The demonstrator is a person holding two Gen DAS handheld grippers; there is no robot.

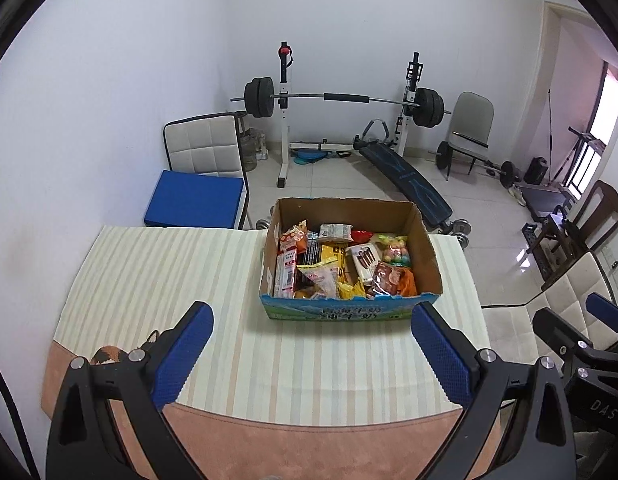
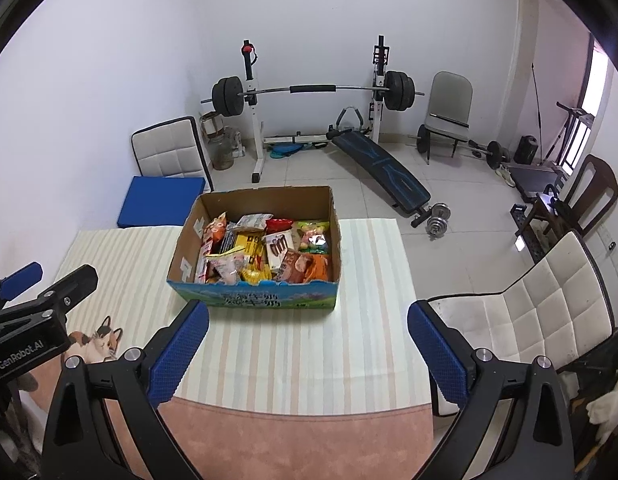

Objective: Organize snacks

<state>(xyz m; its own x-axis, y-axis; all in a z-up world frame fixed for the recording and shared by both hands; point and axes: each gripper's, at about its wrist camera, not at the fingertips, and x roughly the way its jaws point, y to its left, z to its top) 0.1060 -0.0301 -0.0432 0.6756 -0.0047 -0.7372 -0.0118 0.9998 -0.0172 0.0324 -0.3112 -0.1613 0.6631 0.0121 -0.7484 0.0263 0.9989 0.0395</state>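
Home gym room, table (image 1: pixel 149 272) under a striped cloth: snacks (image 1: pixel 341 264) packed in an open cardboard box (image 1: pixel 427 256).
Left hand-held gripper (image 1: pixel 313 348) and right hand-held gripper (image 2: pixel 309 350) hover spread and empty before the box; this fits either sorting finished or unpacking ahead.

Wide-apart jaws of the right gripper (image 2: pixel 307 354) frame a snack-filled cardboard box (image 2: pixel 269 300) on the striped tablecloth (image 2: pixel 293 360).

I read "GenRobot.AI" in white on the left gripper's black body (image 2: pixel 21 350), left of my right fingers. "DAS" shows on the right gripper's body (image 1: pixel 603 410), right of my left fingers. The cardboard box (image 2: pixel 253 299) front print is illegible.
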